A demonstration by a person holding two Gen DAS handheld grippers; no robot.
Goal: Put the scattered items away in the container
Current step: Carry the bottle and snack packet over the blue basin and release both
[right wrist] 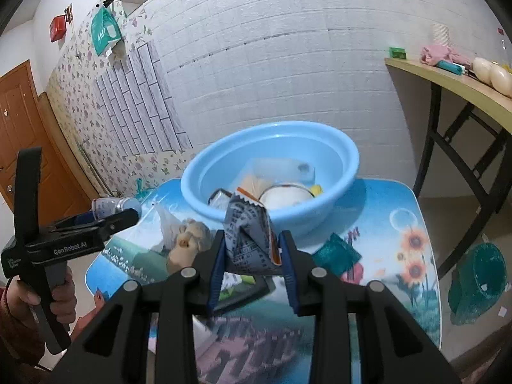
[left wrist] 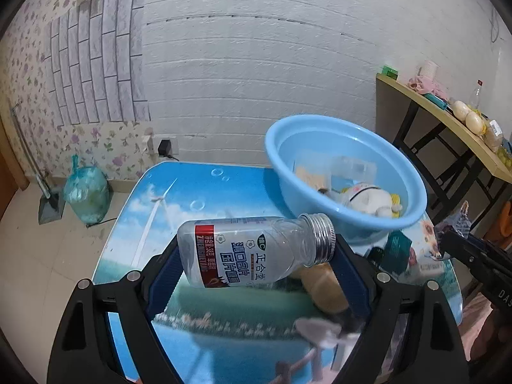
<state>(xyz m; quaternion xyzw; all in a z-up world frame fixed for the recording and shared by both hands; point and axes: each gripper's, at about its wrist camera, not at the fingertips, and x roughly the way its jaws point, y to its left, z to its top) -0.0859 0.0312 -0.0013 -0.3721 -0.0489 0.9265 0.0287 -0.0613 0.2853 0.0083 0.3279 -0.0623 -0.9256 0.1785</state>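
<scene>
Bottle, clear with silver cap, pinched crosswise in left hand-held gripper above table. Right hand-held gripper clamps a printed grey packet. Blue basin just beyond, holding several items.

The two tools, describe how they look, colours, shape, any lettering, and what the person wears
Both the left tool and the right tool are black plastic frames with round silver bolts and blue pads inside the fingers. Seen from the right wrist, the left tool has a pistol-style handle and white lettering "GenRobot.AI". The hand on it shows a dark red sleeve cuff.
</scene>
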